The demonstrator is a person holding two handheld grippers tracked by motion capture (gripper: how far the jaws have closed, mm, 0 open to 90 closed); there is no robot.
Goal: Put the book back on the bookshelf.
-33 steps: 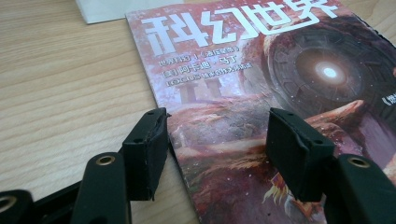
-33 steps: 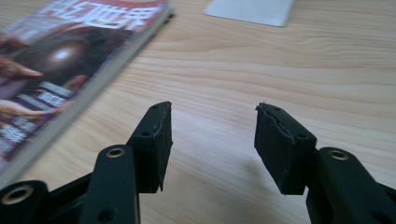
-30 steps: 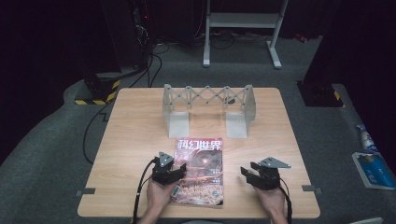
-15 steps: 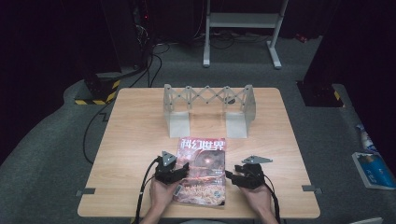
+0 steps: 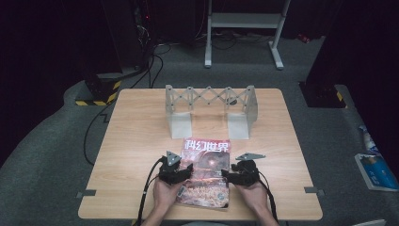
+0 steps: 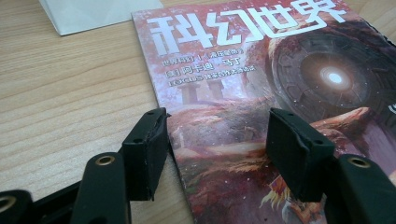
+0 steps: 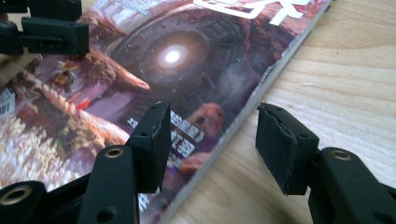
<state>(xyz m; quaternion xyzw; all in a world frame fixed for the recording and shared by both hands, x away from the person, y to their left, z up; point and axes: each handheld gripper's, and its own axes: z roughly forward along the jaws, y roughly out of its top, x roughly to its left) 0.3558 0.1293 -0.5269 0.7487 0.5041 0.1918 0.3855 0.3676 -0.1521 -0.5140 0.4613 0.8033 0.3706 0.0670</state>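
Observation:
A magazine (image 5: 205, 175) with a dark red cover and white title lies flat near the table's front edge. My left gripper (image 5: 187, 171) rests at its left edge, open, one jaw over the wood and one over the cover. In the left gripper view the magazine (image 6: 243, 60) runs between the spread jaws of my left gripper (image 6: 217, 123). My right gripper (image 5: 227, 175) sits at the right edge, open. In the right gripper view the magazine (image 7: 187, 56) has its edge passing between the jaws of my right gripper (image 7: 212, 114), and the left gripper (image 7: 46, 28) shows at the top left.
A grey folding lattice rack (image 5: 211, 96) with two white feet stands at the back of the wooden table (image 5: 136, 136). A cable trails from each gripper off the front edge. A blue book (image 5: 376, 172) lies on the floor at right.
My right gripper has slid left from the bare wood to the magazine's right edge. The left gripper has shifted slightly along the left edge. The magazine lies as before.

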